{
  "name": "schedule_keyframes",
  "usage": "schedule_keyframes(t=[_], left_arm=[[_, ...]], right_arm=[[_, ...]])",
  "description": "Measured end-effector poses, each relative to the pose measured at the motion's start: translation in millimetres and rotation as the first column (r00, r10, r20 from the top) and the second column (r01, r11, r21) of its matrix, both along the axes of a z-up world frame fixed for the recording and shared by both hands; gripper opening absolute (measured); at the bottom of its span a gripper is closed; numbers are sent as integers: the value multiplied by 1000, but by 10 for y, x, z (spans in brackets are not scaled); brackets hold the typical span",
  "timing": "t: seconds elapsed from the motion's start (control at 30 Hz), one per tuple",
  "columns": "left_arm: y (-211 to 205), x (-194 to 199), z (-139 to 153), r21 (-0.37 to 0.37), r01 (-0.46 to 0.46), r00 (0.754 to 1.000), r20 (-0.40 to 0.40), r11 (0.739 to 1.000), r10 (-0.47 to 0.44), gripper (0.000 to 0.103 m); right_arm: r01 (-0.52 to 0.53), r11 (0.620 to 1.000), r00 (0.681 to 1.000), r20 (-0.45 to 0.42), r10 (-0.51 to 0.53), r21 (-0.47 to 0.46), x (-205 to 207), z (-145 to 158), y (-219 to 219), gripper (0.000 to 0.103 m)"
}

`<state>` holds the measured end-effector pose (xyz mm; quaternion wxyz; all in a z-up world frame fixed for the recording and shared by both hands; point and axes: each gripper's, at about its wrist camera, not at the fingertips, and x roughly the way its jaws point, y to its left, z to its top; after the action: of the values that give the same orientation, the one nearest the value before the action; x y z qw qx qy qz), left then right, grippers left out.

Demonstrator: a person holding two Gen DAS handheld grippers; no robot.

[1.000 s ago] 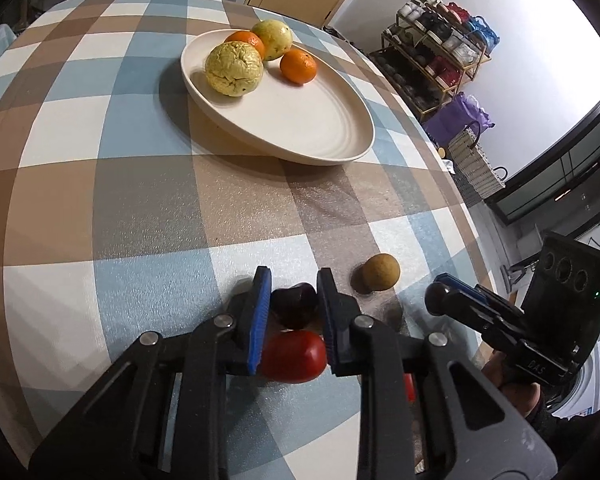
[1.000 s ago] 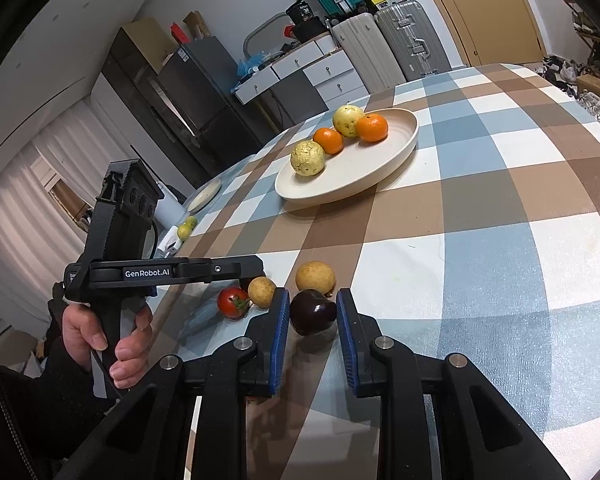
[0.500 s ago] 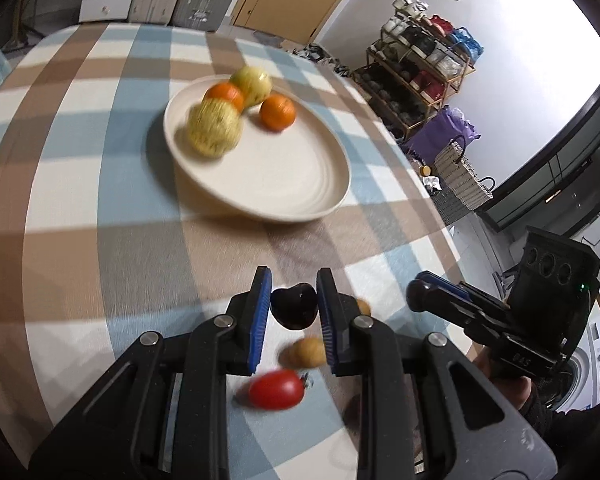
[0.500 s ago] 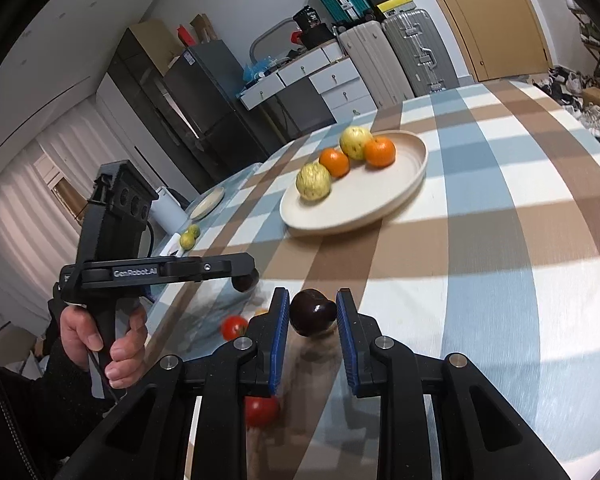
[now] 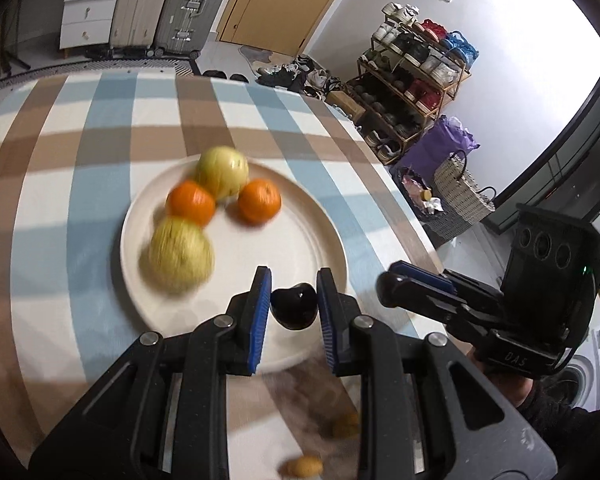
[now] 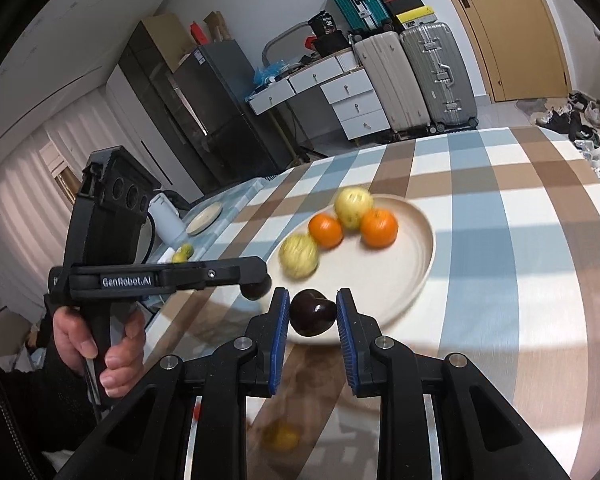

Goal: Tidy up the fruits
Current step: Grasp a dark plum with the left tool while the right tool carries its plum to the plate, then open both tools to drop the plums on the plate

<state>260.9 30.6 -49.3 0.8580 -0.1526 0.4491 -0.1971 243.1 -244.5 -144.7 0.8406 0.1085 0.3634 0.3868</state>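
Left gripper [image 5: 293, 300]: jaws pinching a dark plum [image 5: 294, 306], held low centre of its own view over the near rim of the cream plate [image 5: 300, 240]. Right gripper [image 6: 313, 312]: jaws likewise clamped on a second dark plum [image 6: 312, 312], at the plate's near edge.

On the plate, blurred: two oranges [image 5: 191, 203] and two yellow-green fruits [image 5: 181, 254].

Left view alone shows small brown fruits [image 5: 302, 466] on the checked worktop [image 5: 40, 184] beneath the gripper, and a shoe rack [image 5: 412, 80] upper right. Right view alone shows a hand [image 6: 96, 344] on the left gripper's handle (lower left), suitcases [image 6: 436, 76] and a drawer unit [image 6: 352, 100] above.
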Motion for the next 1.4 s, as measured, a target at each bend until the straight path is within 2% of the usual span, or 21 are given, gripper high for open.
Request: schedule_keyframes(t=[0.2,0.3,0.47,0.93,0.97,1.0,1.03,1.1,1.2,1.27,1.4], left_arm=[[-144,462,-68,90,13,1000,9,996,-13,21],[-191,616,-148,116,17,1000,1,993,-17,21],[-203,797,-298,141,16,1000,-13,990,-14,21],[-229,927,-439,157,21,1000,-6,987,-20,21],[-222,929,-426,158,14,1000,-1,987,-14,21],[-215,924,-406,159,8,1000,6,987,-9,24],[-209,915,-383,161,4,1000,10,987,-5,31],[-185,872,-324,150,-6,1000,19,989,3,40],[-120,745,-175,128,-29,999,47,991,23,53],[-90,646,-66,131,-40,997,73,991,31,56],[-45,399,141,146,-71,992,116,987,54,68]], right_arm=[[-1,999,1000,-12,1,-42,546,-73,107,24],[-12,994,1000,16,14,-112,708,-131,217,24],[-22,987,1000,7,23,-158,938,-293,323,24],[-6,981,1000,-6,5,-191,1102,-465,388,26],[-1,981,1000,0,1,-194,1091,-454,389,29],[7,981,1000,11,-5,-196,1081,-439,384,41],[11,981,1000,20,-7,-191,1070,-422,373,57],[-8,986,1000,26,12,-167,1040,-394,360,64],[10,982,998,55,1,-189,959,-323,339,70],[12,985,998,63,-1,-171,882,-265,283,75],[32,987,994,105,-15,-157,639,-101,149,83]])
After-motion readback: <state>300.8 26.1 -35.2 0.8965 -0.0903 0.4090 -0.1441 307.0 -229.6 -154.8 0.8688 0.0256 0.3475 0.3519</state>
